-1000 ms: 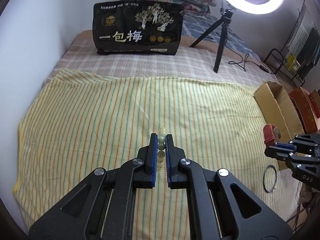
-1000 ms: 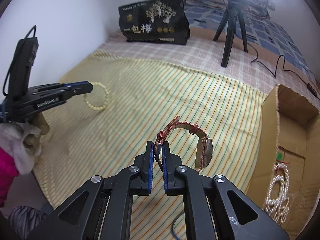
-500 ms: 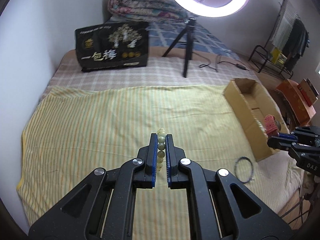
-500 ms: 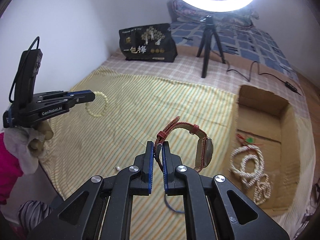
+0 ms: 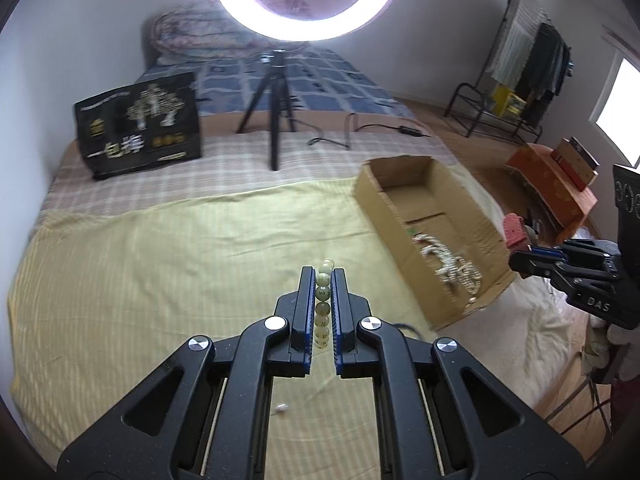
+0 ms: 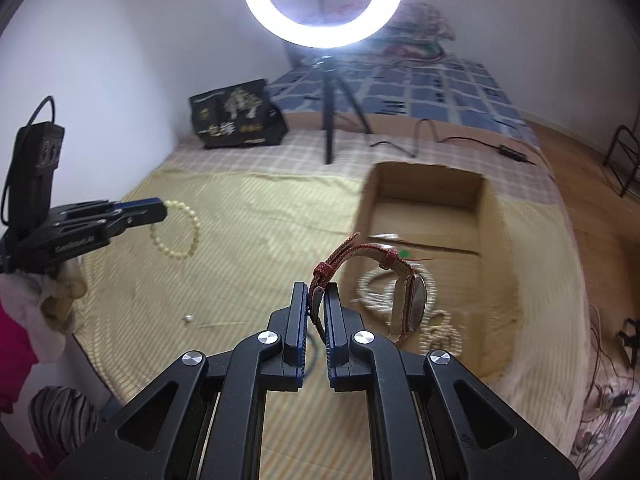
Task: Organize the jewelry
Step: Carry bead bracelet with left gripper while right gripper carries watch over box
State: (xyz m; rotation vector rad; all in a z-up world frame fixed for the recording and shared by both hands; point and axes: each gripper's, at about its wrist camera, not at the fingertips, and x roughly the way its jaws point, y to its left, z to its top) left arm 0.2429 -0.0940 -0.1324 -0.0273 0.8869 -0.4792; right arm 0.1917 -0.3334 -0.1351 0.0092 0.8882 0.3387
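Since earlier frame: cardboard box (image 6: pixel 424 216) nearer both fingers. Right gripper (image 6: pixel 316 320) clamped on red watch (image 6: pixel 404 292) strap, above box front. Left gripper (image 5: pixel 324 308) pinching bead bracelet (image 5: pixel 323 300), box ahead-right. Step: carrying. Next: lower, release inside box.

Plain white walls (image 5: pixel 100 32). Glowing ring light (image 5: pixel 306 4) on a black tripod (image 5: pixel 276 112), standing on a bed (image 5: pixel 132 184) under a checked sheet. Yellow striped cloth (image 5: pixel 160 264) spread nearer. Blue patterned bedding (image 6: pixel 460 80) and a rolled quilt (image 5: pixel 192 36) behind. Wooden floor (image 6: pixel 580 168), clothes rack (image 5: pixel 524 64), bright window (image 5: pixel 616 112) at right.
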